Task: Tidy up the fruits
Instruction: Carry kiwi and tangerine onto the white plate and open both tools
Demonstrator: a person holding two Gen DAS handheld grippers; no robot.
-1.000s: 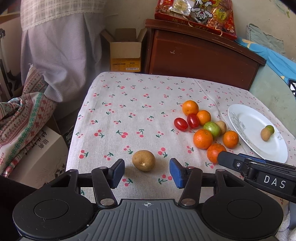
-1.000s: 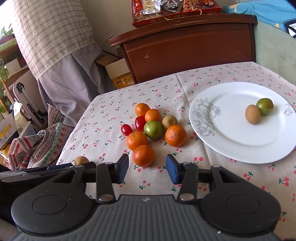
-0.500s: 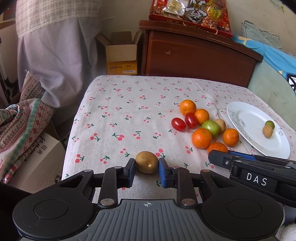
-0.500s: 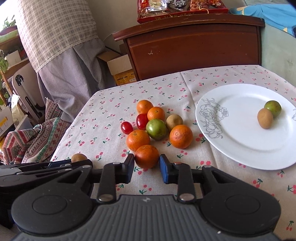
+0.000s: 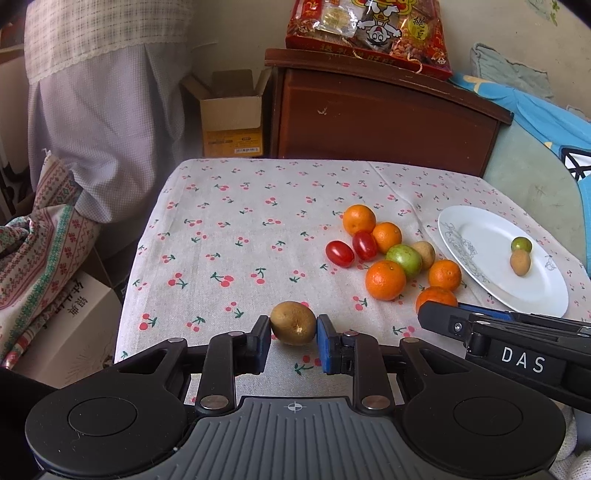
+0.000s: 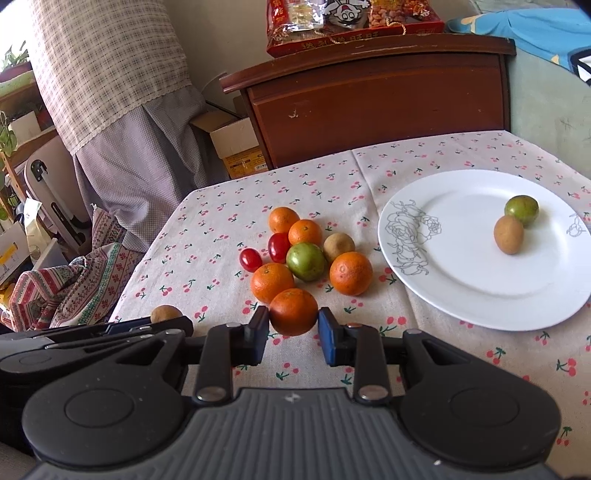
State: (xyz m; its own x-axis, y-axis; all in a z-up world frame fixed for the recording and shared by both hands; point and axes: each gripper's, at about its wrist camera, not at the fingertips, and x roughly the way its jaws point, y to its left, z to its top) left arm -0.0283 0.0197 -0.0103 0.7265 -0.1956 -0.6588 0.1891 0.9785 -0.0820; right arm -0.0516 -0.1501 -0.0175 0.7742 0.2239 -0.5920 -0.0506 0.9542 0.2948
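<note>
My left gripper (image 5: 293, 329) is shut on a brown kiwi (image 5: 293, 322) just above the cherry-print tablecloth (image 5: 236, 236). My right gripper (image 6: 293, 319) is shut on an orange (image 6: 293, 311) at the near edge of a fruit cluster: several oranges, two red cherry tomatoes (image 6: 279, 246), a green fruit (image 6: 306, 261) and a brown kiwi (image 6: 338, 246). A white plate (image 6: 461, 280) to the right holds a brown kiwi (image 6: 508, 235) and a green fruit (image 6: 521, 210). The plate also shows in the left wrist view (image 5: 476, 243).
A dark wooden cabinet (image 5: 380, 114) with a red snack pack (image 5: 369, 33) stands behind the table. An open cardboard box (image 5: 232, 110) sits on the floor at the far left corner. Patterned cloth (image 5: 33, 236) and a box lie left of the table edge.
Both grippers closed from open: the left onto the kiwi, the right onto the nearest orange. Both fruits now sit between the pads, and the kiwi looks slightly raised.
</note>
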